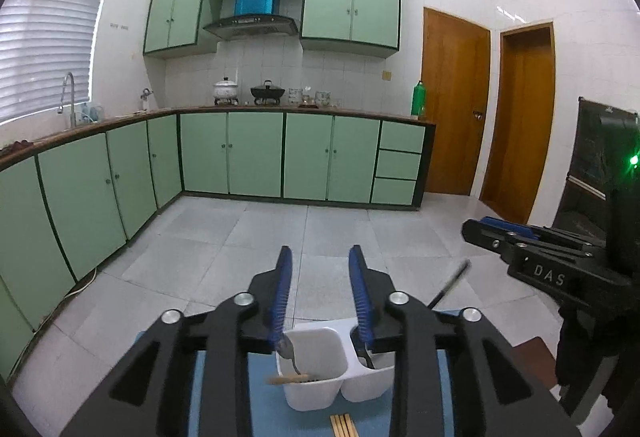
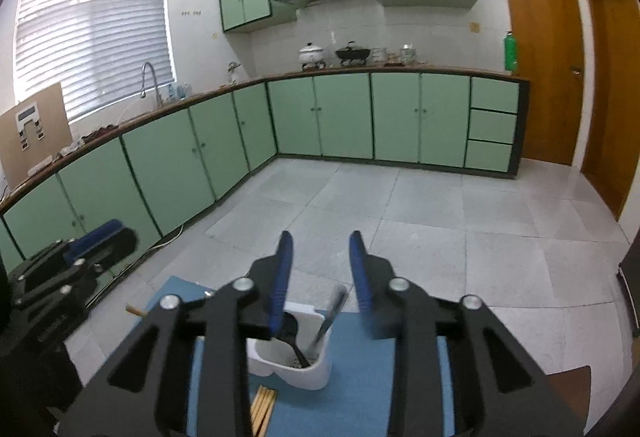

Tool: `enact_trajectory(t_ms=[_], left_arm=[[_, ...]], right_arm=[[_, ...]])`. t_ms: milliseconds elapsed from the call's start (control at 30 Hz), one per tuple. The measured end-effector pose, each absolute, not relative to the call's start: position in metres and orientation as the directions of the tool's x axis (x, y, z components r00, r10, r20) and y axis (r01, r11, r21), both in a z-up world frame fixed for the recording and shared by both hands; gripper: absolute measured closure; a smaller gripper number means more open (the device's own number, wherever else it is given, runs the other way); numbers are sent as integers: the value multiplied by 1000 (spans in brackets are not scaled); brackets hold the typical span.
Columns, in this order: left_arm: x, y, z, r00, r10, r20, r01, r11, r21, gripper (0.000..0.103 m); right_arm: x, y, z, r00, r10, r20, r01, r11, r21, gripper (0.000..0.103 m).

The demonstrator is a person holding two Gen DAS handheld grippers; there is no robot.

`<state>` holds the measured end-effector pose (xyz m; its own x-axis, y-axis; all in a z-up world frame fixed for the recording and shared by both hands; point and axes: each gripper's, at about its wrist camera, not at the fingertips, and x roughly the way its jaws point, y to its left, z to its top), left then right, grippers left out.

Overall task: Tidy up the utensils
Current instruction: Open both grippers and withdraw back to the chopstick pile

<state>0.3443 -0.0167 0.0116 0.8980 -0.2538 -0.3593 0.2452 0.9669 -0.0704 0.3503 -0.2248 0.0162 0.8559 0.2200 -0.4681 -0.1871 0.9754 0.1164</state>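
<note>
Left gripper (image 1: 320, 253) low in the centre of the left wrist view, blue pads parted to a moderate gap with bare floor tile showing between the tips, nothing clamped. Right gripper (image 2: 321, 239) set likewise low and centre in the right wrist view, pads a moderate way apart, gripping nothing. Below both, near the bottom centre of each frame, a white utensil holder (image 1: 320, 393) with two compartments, standing on a blue mat (image 1: 264, 409). In the left wrist view, a spoon (image 1: 289, 353) leaning in the holder's left compartment, a pale chopstick (image 1: 286, 379) lying across that compartment's rim, and a dark handle (image 1: 448, 287) slanting up to the right of the holder. In the right wrist view, a black utensil (image 2: 294, 341) and a slanted light-and-dark handle (image 2: 330, 317) standing in the near compartment. Loose wooden chopsticks (image 2: 262, 411) flat on the mat at the bottom edge, just in front of the holder. Green kitchen cabinets (image 1: 256, 153) across the middle of both frames.
</note>
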Motion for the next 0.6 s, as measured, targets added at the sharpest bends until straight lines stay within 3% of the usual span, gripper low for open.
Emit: enact_trajectory(t_ms=[100,133,267,400,600], left_arm=[[325,-9,16,909,-231,-347,226,973,-54,59],[315,-6,15,912,-222,-344,219,975,-49,54],[278,4,-1,913,-200,-356,192,980,-57,43],[242,18,-38,893,-183,-412,155,983,-100,39],[202,23,-112,836,-114,-536,97,993,-61,35]], right_arm=[[330,-236,18,877,190,-442,-157,981,111,51],[317,-239,16,887,172,-428,-143,985,99,39],[275,-250,-2,901,135,-413,-108,990,88,23],[236,-254,-37,887,135,-442,-85,988,131,17],[184,-236,-111,837,121,-534,-44,987,156,13]])
